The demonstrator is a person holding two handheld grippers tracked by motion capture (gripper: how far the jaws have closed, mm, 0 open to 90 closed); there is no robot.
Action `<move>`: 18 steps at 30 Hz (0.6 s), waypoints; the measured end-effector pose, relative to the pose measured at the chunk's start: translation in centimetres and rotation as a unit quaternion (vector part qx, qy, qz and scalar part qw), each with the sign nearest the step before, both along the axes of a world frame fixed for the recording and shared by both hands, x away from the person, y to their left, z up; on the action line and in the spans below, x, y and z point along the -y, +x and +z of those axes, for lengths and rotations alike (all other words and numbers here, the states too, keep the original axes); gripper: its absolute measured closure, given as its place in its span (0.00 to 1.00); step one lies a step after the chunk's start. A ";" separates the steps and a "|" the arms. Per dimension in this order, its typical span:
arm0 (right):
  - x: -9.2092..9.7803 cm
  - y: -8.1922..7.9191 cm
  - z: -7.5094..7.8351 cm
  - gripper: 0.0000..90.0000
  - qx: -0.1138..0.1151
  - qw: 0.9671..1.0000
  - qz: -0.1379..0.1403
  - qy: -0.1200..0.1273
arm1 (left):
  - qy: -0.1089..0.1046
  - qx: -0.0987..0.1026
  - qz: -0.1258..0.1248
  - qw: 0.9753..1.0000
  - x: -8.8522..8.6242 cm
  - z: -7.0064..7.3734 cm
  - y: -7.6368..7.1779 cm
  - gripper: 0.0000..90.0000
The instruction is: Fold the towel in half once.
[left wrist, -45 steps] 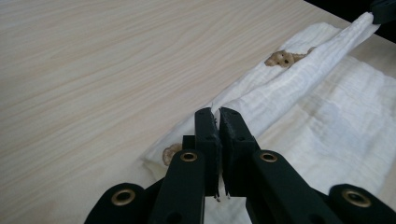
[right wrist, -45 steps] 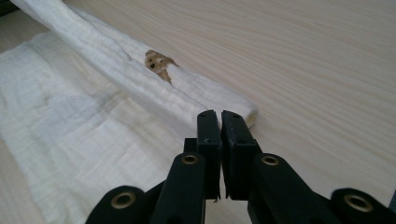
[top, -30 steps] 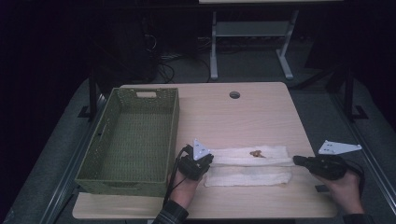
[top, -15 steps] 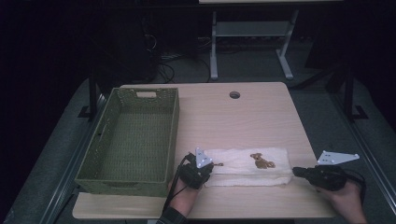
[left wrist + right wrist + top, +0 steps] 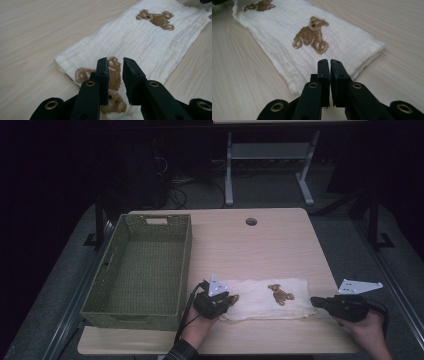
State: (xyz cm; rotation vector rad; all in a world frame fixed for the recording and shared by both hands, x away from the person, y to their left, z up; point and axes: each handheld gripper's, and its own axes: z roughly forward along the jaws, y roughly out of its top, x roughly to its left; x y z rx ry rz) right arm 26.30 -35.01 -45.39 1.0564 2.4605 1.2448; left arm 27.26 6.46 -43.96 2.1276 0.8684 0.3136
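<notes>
Tongs first, nearest the person: the left tongs [image 5: 231, 299] are sitting at about 7 o'clock on the tabletop [image 5: 260, 245], over the left end of a folded white cloth [image 5: 265, 299]. In the left gripper view the left tongs [image 5: 115, 66] are standing slightly spread, a narrow gap showing between the jaws, and they are hovering right above a brown bear print [image 5: 110, 75] at that end of the cloth [image 5: 140, 42]; whether the tips are touching the fabric I cannot tell. The person's left hand [image 5: 200, 327] is coming in from 6 o'clock with a dark sleeve at the wrist.

Over at about 4 o'clock, the right tongs [image 5: 315, 301] are pointing toward 9 o'clock at the right end of the cloth, with a grey three-cornered plate [image 5: 360, 286] riding on top. In the right gripper view the right tongs [image 5: 329, 65] are pressed almost together with nothing visibly between them, just over the near folded edge of the cloth [image 5: 287, 30], and a second bear print [image 5: 312, 35] is lying just beyond the tips.

The cloth is lying flat as a long strip along the near edge of the tabletop, running from 9 to 3 o'clock between the two tongs.

Farther out, a green woven basket [image 5: 185, 265] is resting on the left side of the tabletop, just beside the left tongs at their 10 o'clock. At 12 o'clock a round cable hole [image 5: 251, 221] is showing near the far edge.
</notes>
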 end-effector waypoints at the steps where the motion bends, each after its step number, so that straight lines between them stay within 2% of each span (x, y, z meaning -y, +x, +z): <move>1: -0.1 0.0 -0.1 0.96 -0.003 1.000 0.003 -0.003 | 0.000 -0.004 -0.006 1.000 -0.1 -0.1 0.1 0.83; 6: -0.4 -0.2 -0.8 0.98 -0.018 1.000 0.019 -0.003 | 0.010 -0.039 -0.036 0.999 0.0 -1.1 0.4 0.83; 9: -0.9 -0.3 -1.4 0.99 -0.035 0.999 0.028 -0.018 | 0.031 -0.056 -0.051 0.997 0.6 -1.9 0.2 0.84; 11: -1.2 -0.3 -1.6 0.99 -0.039 0.998 0.028 -0.030 | 0.044 -0.057 -0.058 0.996 0.9 -2.2 0.0 0.84; 14: -1.3 -0.3 -1.6 0.99 -0.039 0.998 0.028 -0.039 | 0.051 -0.052 -0.060 0.996 1.0 -2.2 -0.3 0.85; 18: -1.1 -0.7 -1.4 1.00 -0.042 0.998 0.024 -0.050 | 0.049 -0.050 -0.072 0.995 1.5 -2.3 -0.7 0.85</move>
